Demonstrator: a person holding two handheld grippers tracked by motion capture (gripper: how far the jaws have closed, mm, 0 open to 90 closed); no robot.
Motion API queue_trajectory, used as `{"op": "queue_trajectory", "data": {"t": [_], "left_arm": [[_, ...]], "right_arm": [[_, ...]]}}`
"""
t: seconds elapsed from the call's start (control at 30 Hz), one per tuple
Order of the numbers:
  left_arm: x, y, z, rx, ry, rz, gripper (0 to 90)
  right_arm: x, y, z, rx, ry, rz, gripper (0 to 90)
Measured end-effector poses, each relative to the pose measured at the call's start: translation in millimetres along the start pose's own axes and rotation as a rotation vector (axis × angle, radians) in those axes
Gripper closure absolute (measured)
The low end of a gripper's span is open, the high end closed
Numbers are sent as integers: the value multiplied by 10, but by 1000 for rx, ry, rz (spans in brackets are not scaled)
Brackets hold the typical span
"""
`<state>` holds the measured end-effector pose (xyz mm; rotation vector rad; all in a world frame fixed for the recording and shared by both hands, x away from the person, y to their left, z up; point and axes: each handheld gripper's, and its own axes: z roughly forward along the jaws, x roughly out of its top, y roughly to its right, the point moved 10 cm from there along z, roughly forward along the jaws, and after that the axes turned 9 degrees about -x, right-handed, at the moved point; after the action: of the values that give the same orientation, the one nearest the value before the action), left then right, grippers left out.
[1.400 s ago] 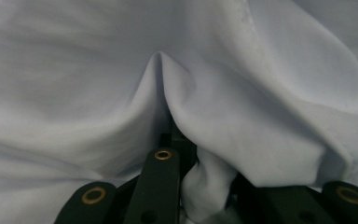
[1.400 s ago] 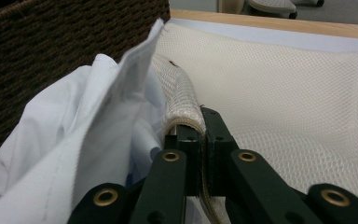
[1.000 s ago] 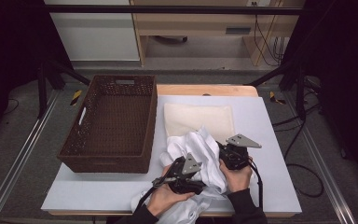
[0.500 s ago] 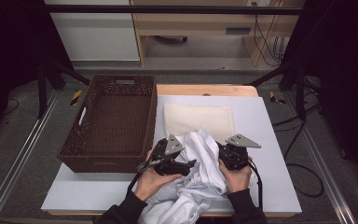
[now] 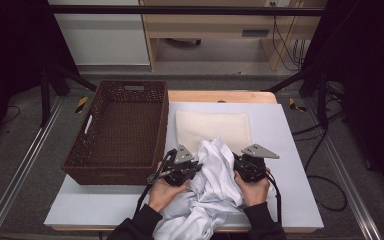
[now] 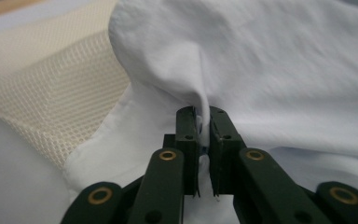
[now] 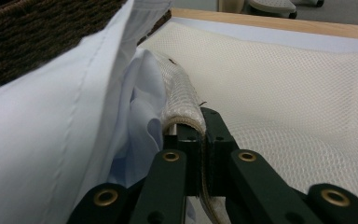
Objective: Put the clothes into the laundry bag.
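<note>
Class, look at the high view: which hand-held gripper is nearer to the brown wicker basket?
Left. The left hand-held gripper sits just beside the brown wicker basket, at its near right corner; the right hand-held gripper is farther off, across the white garment.

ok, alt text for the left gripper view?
The left tongs are shut on a pinched fold of a white shirt, whose cloth billows above and to the right. At left, a cream mesh bag lies flat, partly under the shirt.
</note>
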<state>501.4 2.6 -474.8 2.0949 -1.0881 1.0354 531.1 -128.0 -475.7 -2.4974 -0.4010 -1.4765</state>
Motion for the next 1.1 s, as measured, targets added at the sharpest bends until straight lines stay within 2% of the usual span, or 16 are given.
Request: {"op": "queue_trajectory", "data": {"t": [0.13,0.23,0.33,0.47,0.6,0.67,0.73,0.8,0.93,0.97,1.03,1.1], "left_arm": [[78,204,-94,-36,36,42,865],[111,401,-84,-69,46,78,866],[111,577,13,-97,40,100,866],[62,736,250,-119,-8,136,866],[-4,758,456,-121,-60,153,866],[-59,726,557,-118,-97,151,866],[-133,643,660,-86,-144,167,864],[-185,589,724,-90,-165,150,861],[-191,524,749,-124,-133,87,851],[-189,520,733,-127,-133,91,844],[-154,547,681,-131,-102,86,778],[-109,570,592,-141,-78,80,666]], "right_arm": [[-2,-13,0,0,-2,-5,877],[5,-10,-3,-2,2,-3,878],[1,-11,4,-3,3,-1,877],[2,-21,8,-4,7,-2,877],[3,-18,9,-2,10,3,878],[9,-17,6,-2,16,-2,878],[20,-19,-2,-1,23,0,878],[35,-16,-15,1,32,4,878],[75,-2,-63,3,49,11,878],[74,0,-64,2,48,10,878],[65,-3,-54,5,48,8,878],[51,-4,-49,4,40,6,878]]}}
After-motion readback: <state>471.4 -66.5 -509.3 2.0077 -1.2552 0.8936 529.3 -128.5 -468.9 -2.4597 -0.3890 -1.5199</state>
